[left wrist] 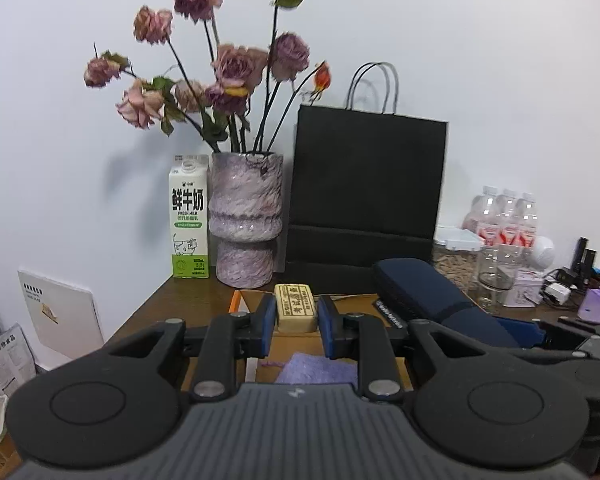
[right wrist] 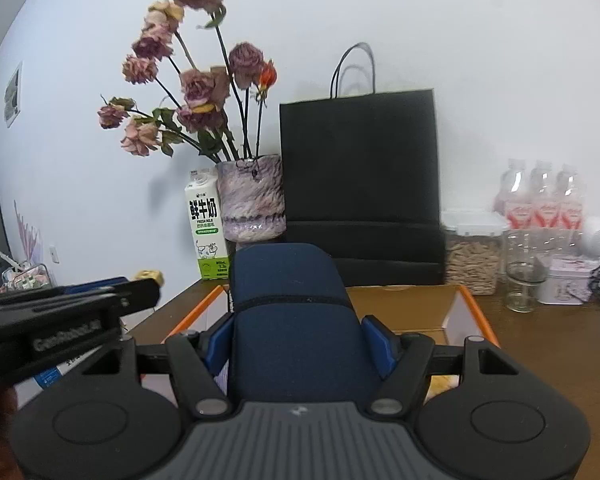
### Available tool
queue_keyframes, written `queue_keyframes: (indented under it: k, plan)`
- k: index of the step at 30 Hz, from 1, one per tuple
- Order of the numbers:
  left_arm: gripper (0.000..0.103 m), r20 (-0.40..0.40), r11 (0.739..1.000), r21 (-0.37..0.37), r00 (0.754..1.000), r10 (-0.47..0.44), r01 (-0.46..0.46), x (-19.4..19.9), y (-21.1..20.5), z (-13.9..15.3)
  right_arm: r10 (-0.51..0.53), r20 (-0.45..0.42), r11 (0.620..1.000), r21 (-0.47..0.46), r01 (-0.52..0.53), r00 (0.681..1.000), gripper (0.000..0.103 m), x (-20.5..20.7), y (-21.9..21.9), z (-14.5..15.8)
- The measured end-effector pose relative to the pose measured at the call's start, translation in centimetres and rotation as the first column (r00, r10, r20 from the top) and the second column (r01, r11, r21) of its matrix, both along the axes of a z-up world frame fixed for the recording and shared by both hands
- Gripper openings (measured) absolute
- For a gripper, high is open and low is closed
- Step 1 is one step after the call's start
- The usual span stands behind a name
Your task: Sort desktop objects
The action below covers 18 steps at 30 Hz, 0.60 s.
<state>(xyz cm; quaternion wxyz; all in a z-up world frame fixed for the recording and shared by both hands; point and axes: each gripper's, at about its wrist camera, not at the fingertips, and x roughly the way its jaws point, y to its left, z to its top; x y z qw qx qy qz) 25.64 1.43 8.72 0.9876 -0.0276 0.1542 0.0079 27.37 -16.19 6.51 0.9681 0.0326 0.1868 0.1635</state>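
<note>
Item one: left gripper, black frame with blue pads. The jaws are closed on a small tan rectangular block printed with dark characters, a pad pressing each long side. The block's long axis runs straight ahead along the fingers, away from the camera. It hangs above an open cardboard box with orange-edged flaps; a lilac fuzzy cloth lies in the box just below and nearer.

Item two: right gripper, same make. The jaws stand wide and clamp a navy-blue fabric zip case, rounded at its far end, a pad pressing each flank. Its long axis also points forward and slightly upward, out past the fingertips. It too is carried over the box, to the right of the block; in the left wrist view the case lies just beside the left gripper's right finger.

Background stock, far edge of the brown wooden desk: a green-and-white milk carton, a mottled purple ceramic vase of dried roses, a black paper carrier bag, a clear lidded jar of pellets, an empty glass, and bottled water.

Judgement: both items sit directly over the box opening, so each release turns on lowering straight down. The left hand's block looks nearer the box's left wall; the longer case needs its axis kept parallel to the box's length to clear the flaps.
</note>
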Motion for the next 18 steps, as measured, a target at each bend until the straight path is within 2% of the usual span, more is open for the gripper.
queue_keyframes:
  k: [4,7,12,18]
  plan:
    - [0.023,-0.027,1.0,0.0,0.999,0.018,-0.018,3.0,0.7,-1.2,-0.002,-0.029,1.0,0.006,0.003,1.0,0.066,3.1,0.9,-1.1]
    - [0.023,-0.061,0.999,0.026,0.998,0.021,-0.019,5.0,1.0,-2.5,-0.002,-0.06,1.0,-0.01,0.001,0.998,0.066,5.0,1.6,-2.2]
    - [0.023,-0.141,0.999,0.039,0.99,-0.005,0.011,8.2,1.5,-4.4,0.012,-0.128,0.999,-0.036,-0.017,0.992,0.066,7.6,2.0,-4.0]
    - [0.023,-0.197,0.997,0.068,0.98,-0.022,0.036,9.5,1.6,-6.1,0.015,-0.172,0.997,-0.072,-0.028,0.985,0.066,8.8,2.5,-5.3]
